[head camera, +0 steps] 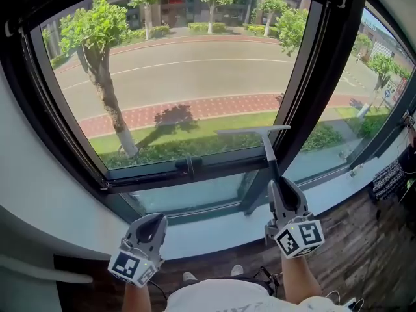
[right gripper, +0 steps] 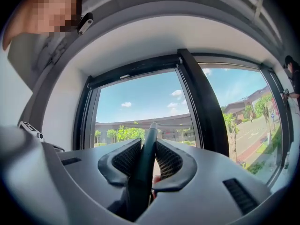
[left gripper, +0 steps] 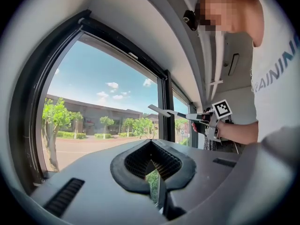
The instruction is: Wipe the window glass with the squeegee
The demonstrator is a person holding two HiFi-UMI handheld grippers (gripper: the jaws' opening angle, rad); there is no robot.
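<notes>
Closest to the head camera is the shirt (head camera: 214, 299), low at centre, with both forearms reaching forward from it. At far left I see a tree (head camera: 97, 44) outside, standing on the grass by the road.

Next comes the left gripper (head camera: 154, 220), low in front of the white sill (head camera: 214, 231) and pointing up toward the window. Its own view shows me the two pads brought together at their tips with nothing between them; past them are only sky, trees and road. Its marker cube (head camera: 133, 265) faces me.

Moving right, a latch (head camera: 188, 166) sits on the lower frame bar. Beyond that the squeegee (head camera: 268, 149) stands upright, with its blade lying level across the lower right corner of the glass (head camera: 188, 64), just beside the black mullion (head camera: 328, 64). I cannot tell whether the blade touches the glass.

Under it, the right gripper (head camera: 279, 186) holds the squeegee by the handle. That gripper's view shows the dark handle running up between the pads, both of them pressed against its sides.

Past the mullion I see the right pane (head camera: 370, 83), and below it the wood floor (head camera: 364, 252).
</notes>
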